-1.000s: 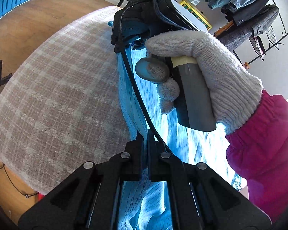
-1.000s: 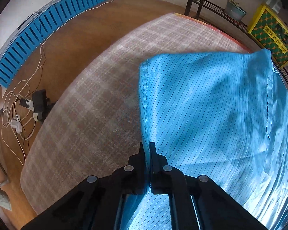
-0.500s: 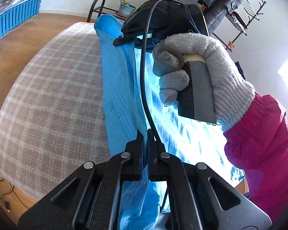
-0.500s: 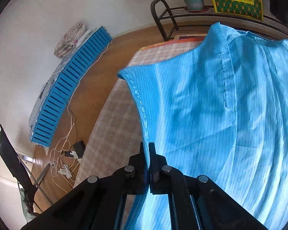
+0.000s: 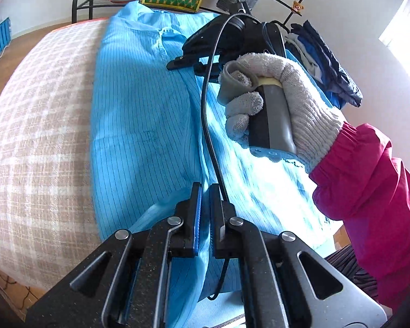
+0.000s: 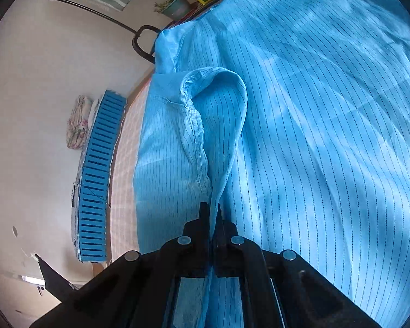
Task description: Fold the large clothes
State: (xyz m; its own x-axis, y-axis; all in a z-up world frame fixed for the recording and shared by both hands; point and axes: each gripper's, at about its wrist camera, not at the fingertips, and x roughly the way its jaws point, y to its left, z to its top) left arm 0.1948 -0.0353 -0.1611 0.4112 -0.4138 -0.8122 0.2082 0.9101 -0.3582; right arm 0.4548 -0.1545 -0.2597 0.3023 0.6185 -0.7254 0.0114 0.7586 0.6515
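A: Lying along the plaid beige bed cover (image 5: 38, 125), that large sky-blue pinstriped garment (image 5: 139, 104). Collar end far, hem end near; long axis running near to far.

B: And the left gripper (image 5: 204, 191)?

A: At the near end, jaws just starting to part, a narrow slit showing. Blue cloth bunched in that slit, pads seemingly no longer pinching it, though hard to tell under the fisheye bend.

B: The right gripper (image 6: 211, 210)?

A: Farther up the same length, toward the collar, carried by a gloved hand (image 5: 281, 93). Jaws closed on a hemmed fold of the cloth, raised in a loop above the flat layer.

B: So which way from here?

A: Probably down and leftward for the right one, laying its loop flat; nearer to the collar than the left.
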